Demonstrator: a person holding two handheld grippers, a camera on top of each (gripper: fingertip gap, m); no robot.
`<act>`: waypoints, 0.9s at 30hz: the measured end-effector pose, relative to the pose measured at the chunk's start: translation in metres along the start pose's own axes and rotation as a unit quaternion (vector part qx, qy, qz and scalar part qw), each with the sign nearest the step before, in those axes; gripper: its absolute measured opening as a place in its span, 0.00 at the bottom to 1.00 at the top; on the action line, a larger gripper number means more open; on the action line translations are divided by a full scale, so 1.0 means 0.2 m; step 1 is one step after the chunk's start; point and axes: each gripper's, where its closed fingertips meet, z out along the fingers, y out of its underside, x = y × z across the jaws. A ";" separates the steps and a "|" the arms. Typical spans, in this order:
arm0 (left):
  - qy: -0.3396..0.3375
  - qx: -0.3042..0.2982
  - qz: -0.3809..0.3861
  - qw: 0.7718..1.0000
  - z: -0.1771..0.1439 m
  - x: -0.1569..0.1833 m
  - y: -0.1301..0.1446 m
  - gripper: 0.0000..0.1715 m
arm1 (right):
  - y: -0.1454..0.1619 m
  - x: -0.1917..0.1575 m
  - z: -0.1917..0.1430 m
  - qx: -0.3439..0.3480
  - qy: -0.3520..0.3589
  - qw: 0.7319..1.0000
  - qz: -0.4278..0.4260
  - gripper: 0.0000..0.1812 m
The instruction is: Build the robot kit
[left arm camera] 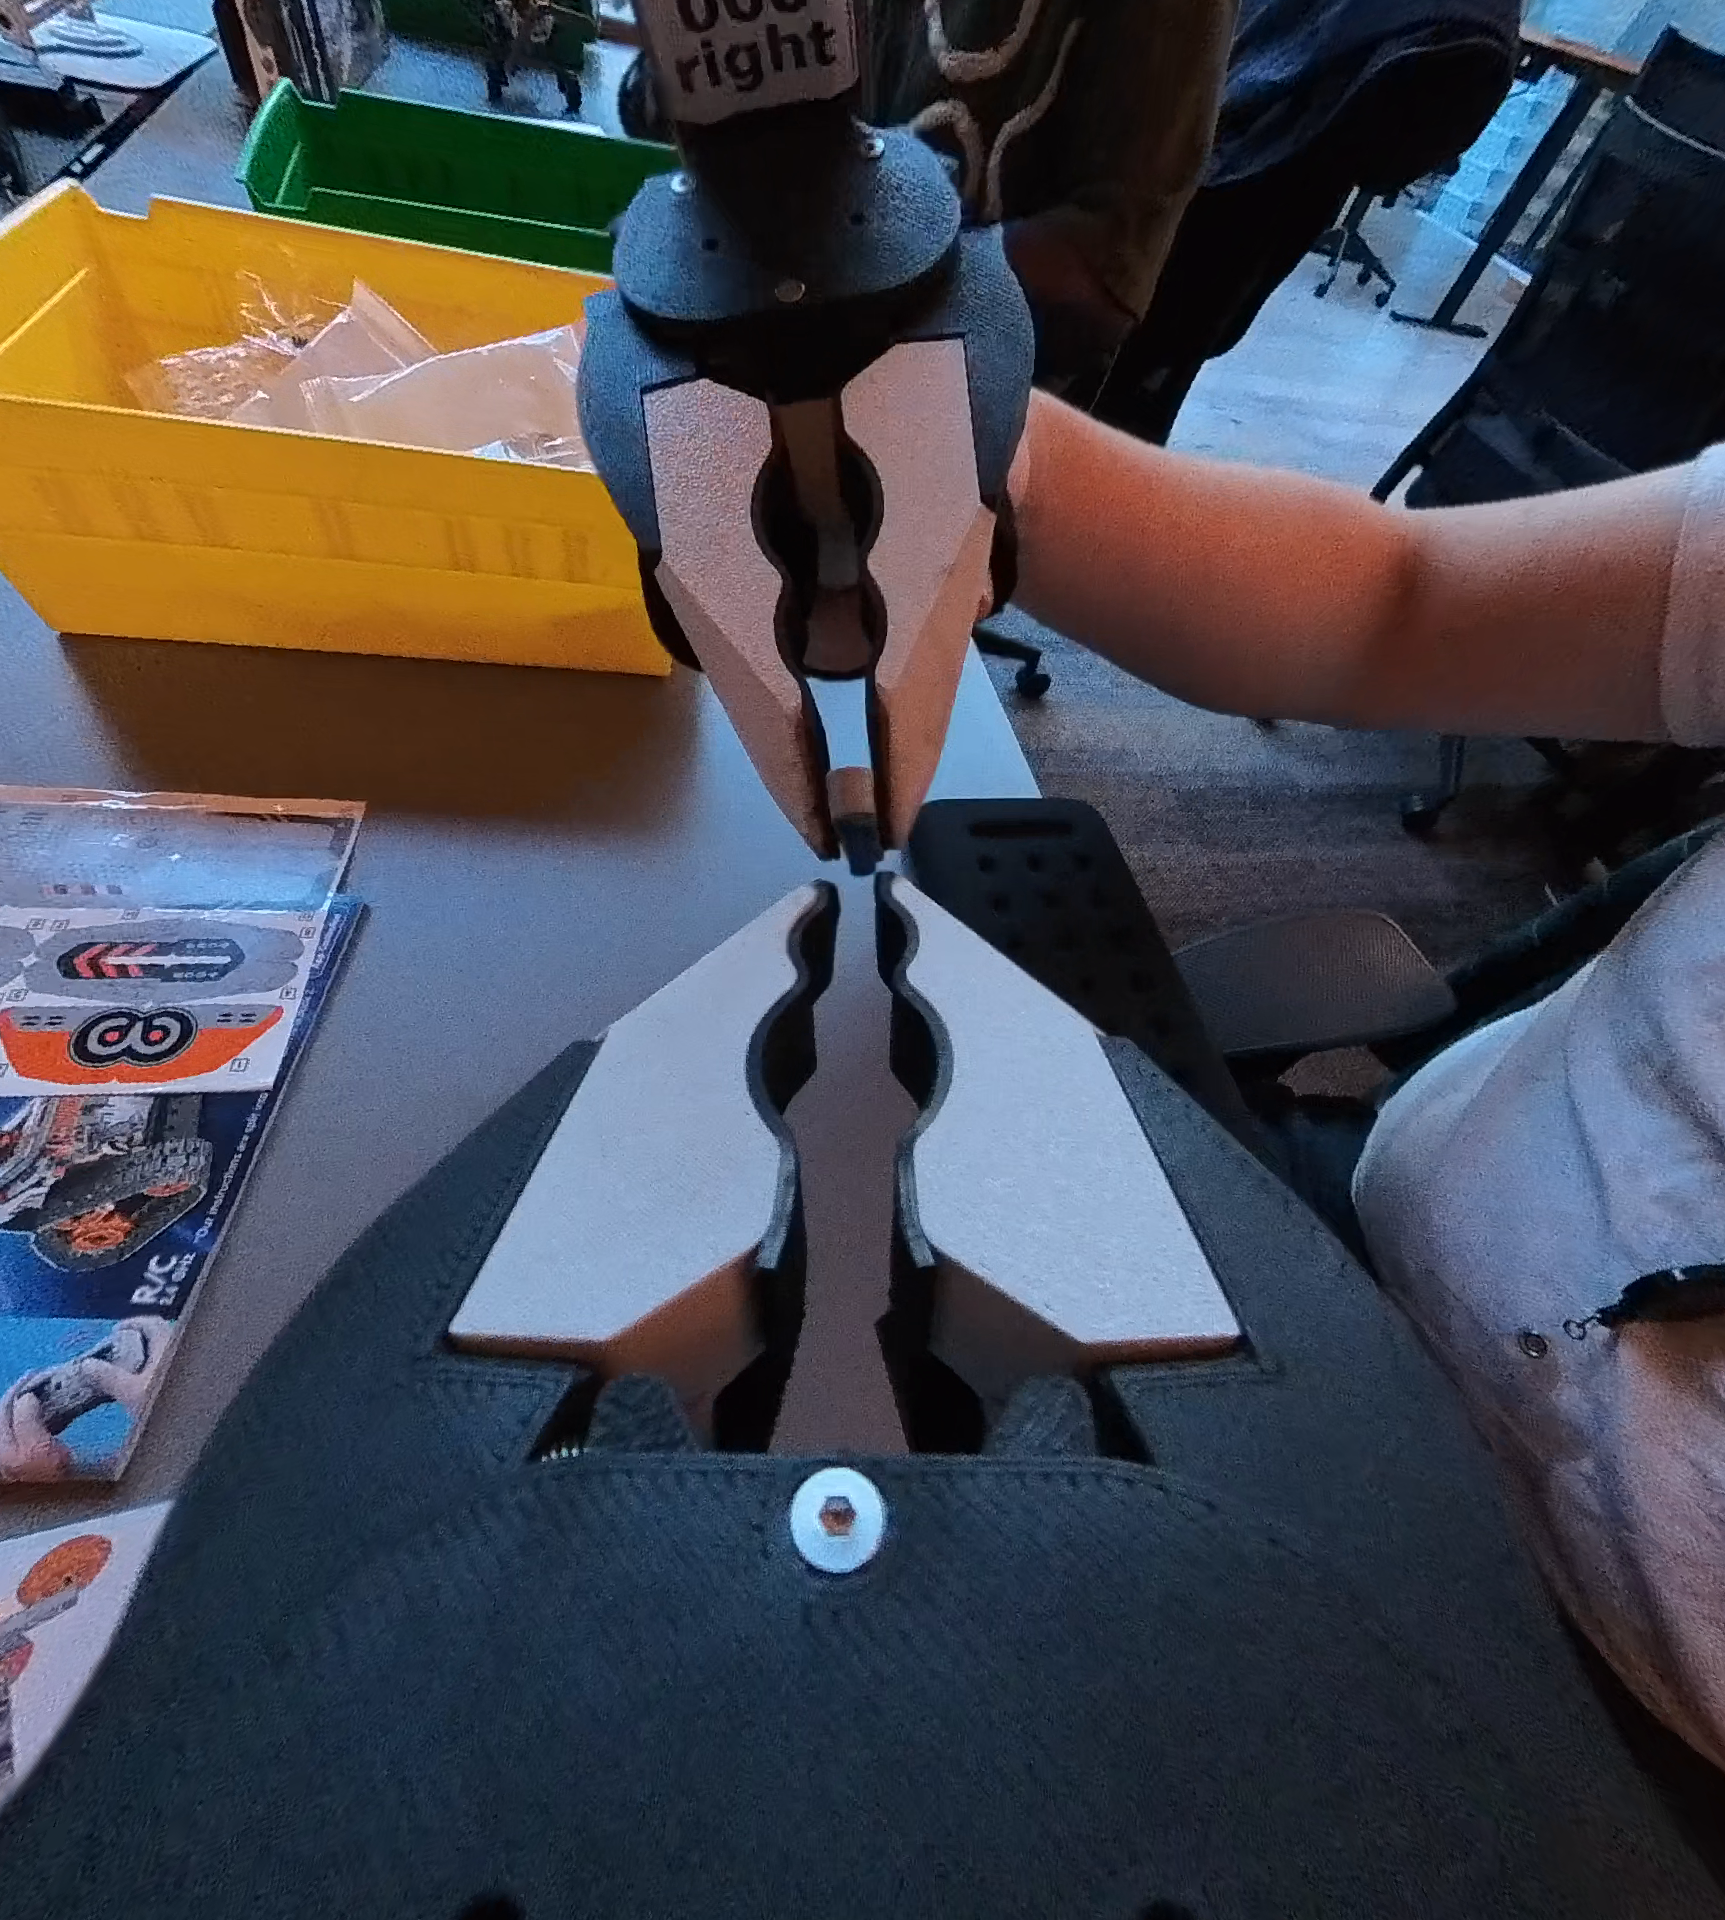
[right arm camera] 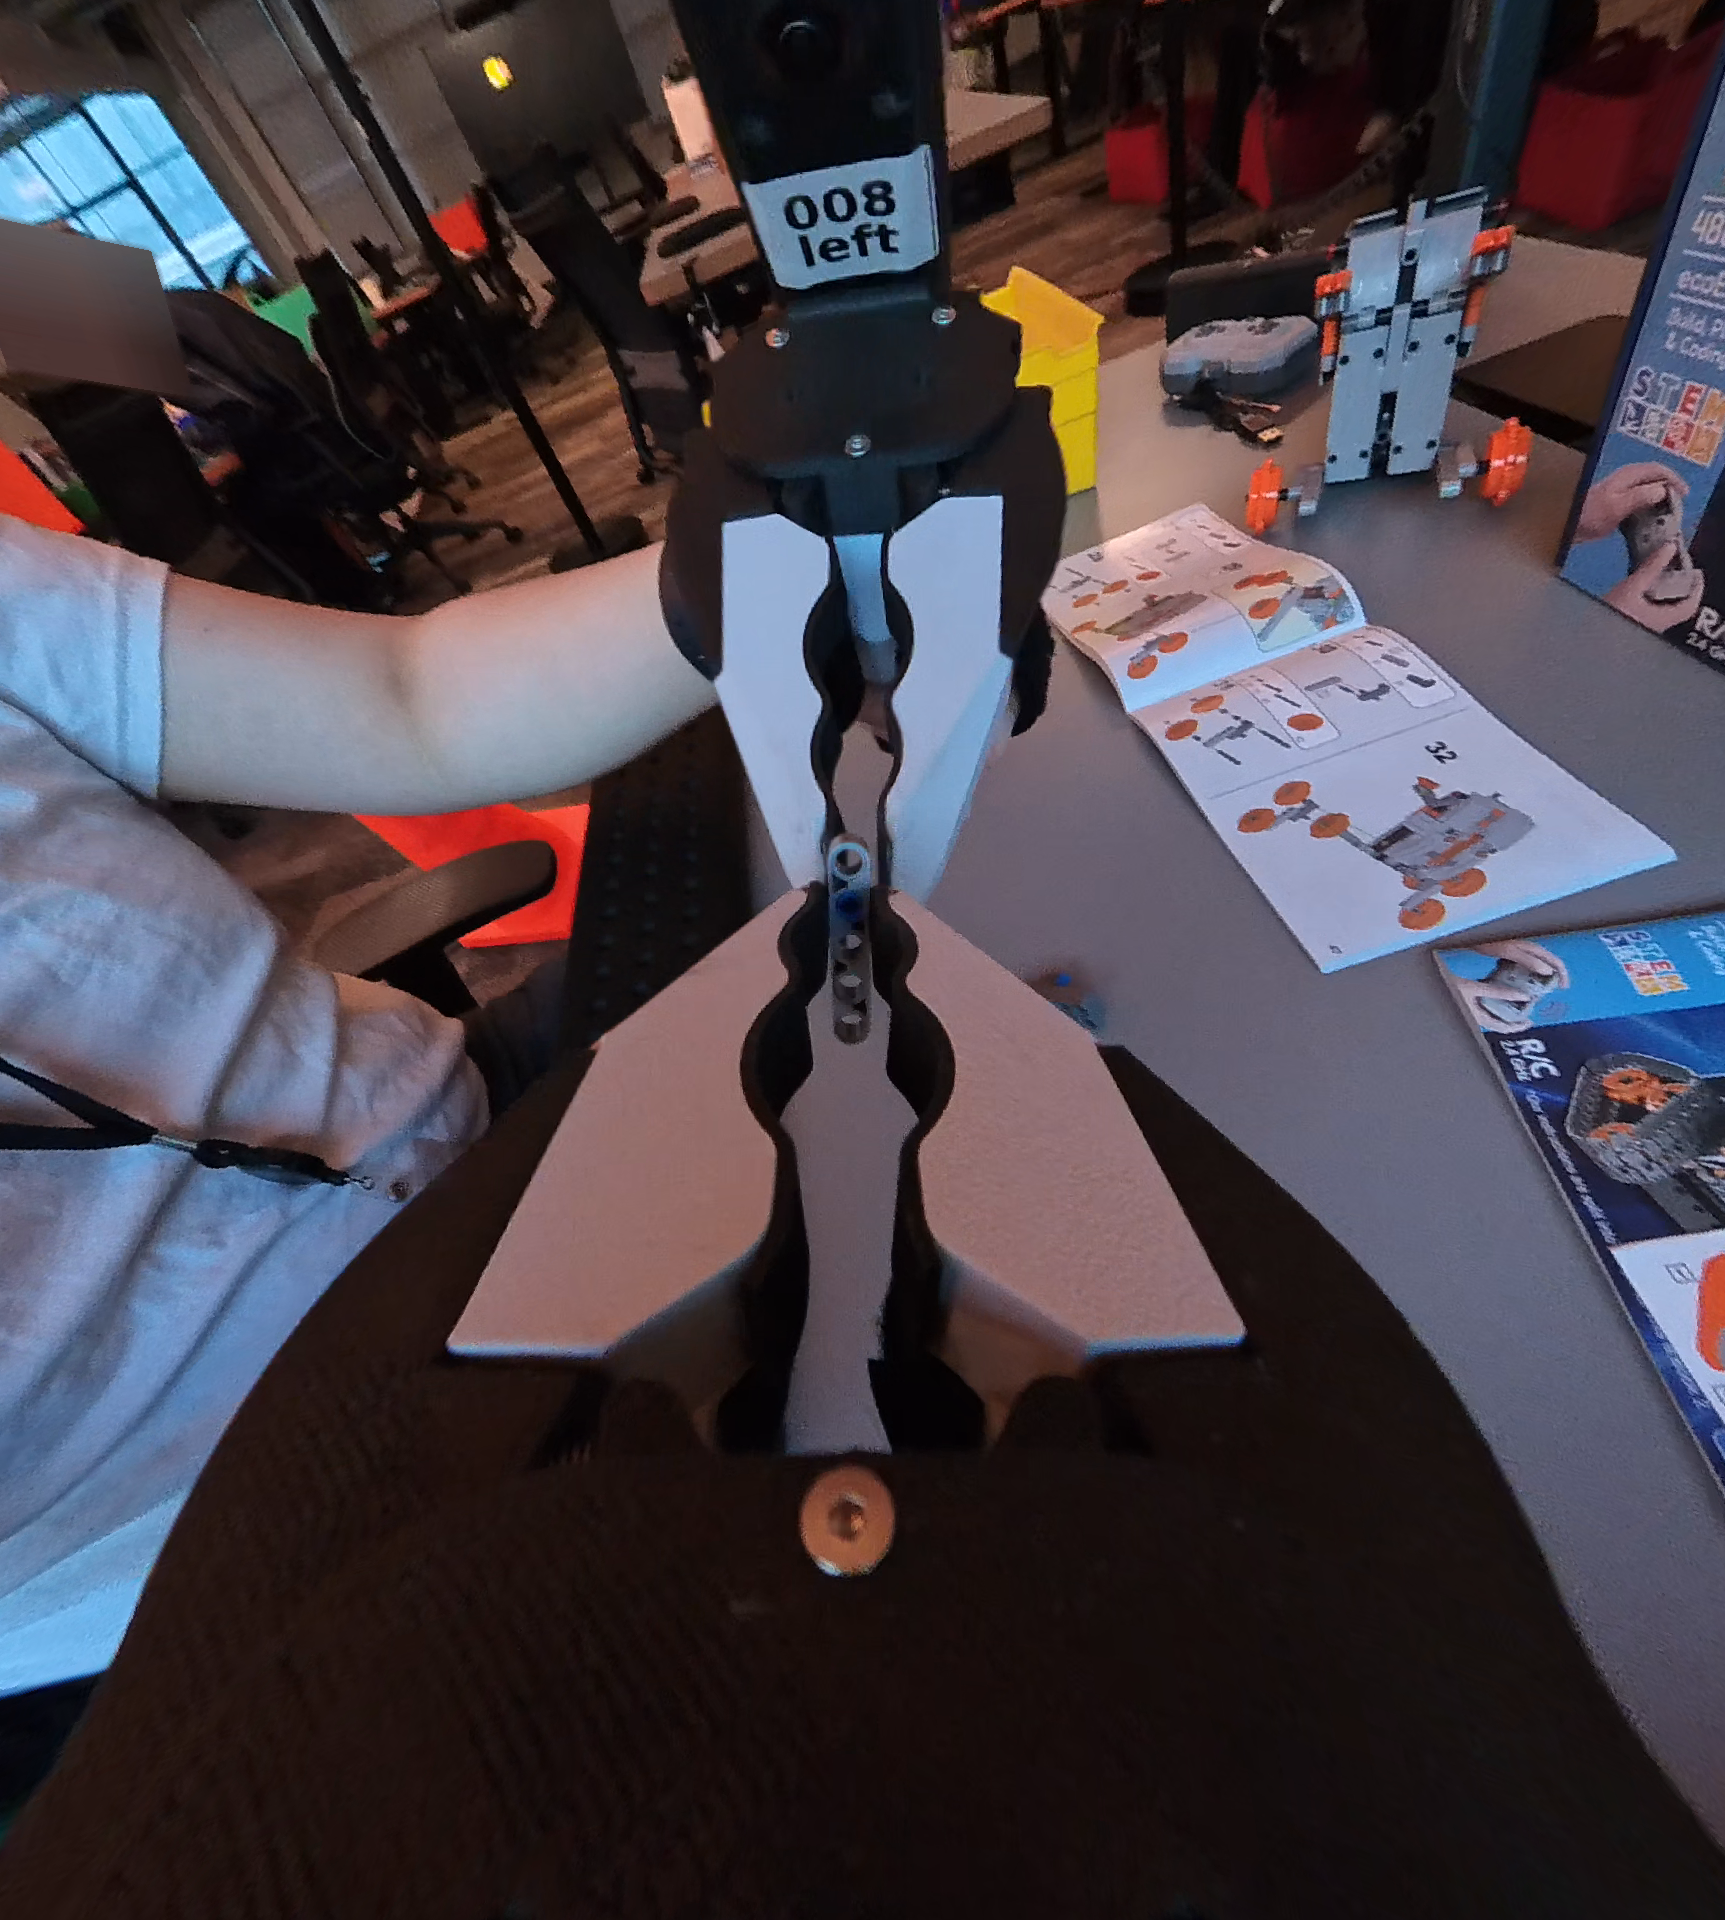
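My right gripper [right arm camera: 850, 906] is shut on a short grey beam [right arm camera: 850, 971] with a row of holes and a blue pin in it, held above the grey table [right arm camera: 1253, 1091]. The beam points at my left gripper [right arm camera: 853, 868], which faces it tip to tip. In the left wrist view the beam [left arm camera: 856, 816] shows end-on between the right gripper's fingertips [left arm camera: 856, 831]. My left gripper [left arm camera: 854, 888] sits just below it with its jaws a narrow gap apart and nothing between them. I cannot tell whether the left tips touch the beam's end.
A yellow bin [left arm camera: 266, 540] holding clear plastic bags and a green bin [left arm camera: 442, 177] stand at the left. Sticker sheets and a booklet [left arm camera: 110, 987] lie near. An open instruction booklet [right arm camera: 1357, 748], a part-built model [right arm camera: 1398, 364], a grey controller [right arm camera: 1237, 353] and a box [right arm camera: 1720, 364] are at the right. The person's arm [left arm camera: 1305, 603] is close. My two grippers' fingertips are within a few centimetres of each other.
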 end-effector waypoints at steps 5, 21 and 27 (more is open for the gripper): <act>-0.003 0.009 0.008 1.000 -0.01 0.00 -0.03 0.01 | 0.00 0.01 -0.01 0.007 -0.001 1.000 0.006 0.03; -0.010 -0.024 -0.003 1.000 -0.02 -0.02 0.01 0.00 | 0.01 0.04 0.02 0.000 0.007 1.000 -0.002 0.03; -0.013 -0.019 -0.013 1.000 -0.04 -0.04 0.01 0.00 | -0.02 0.06 -0.01 0.024 0.003 1.000 0.019 0.06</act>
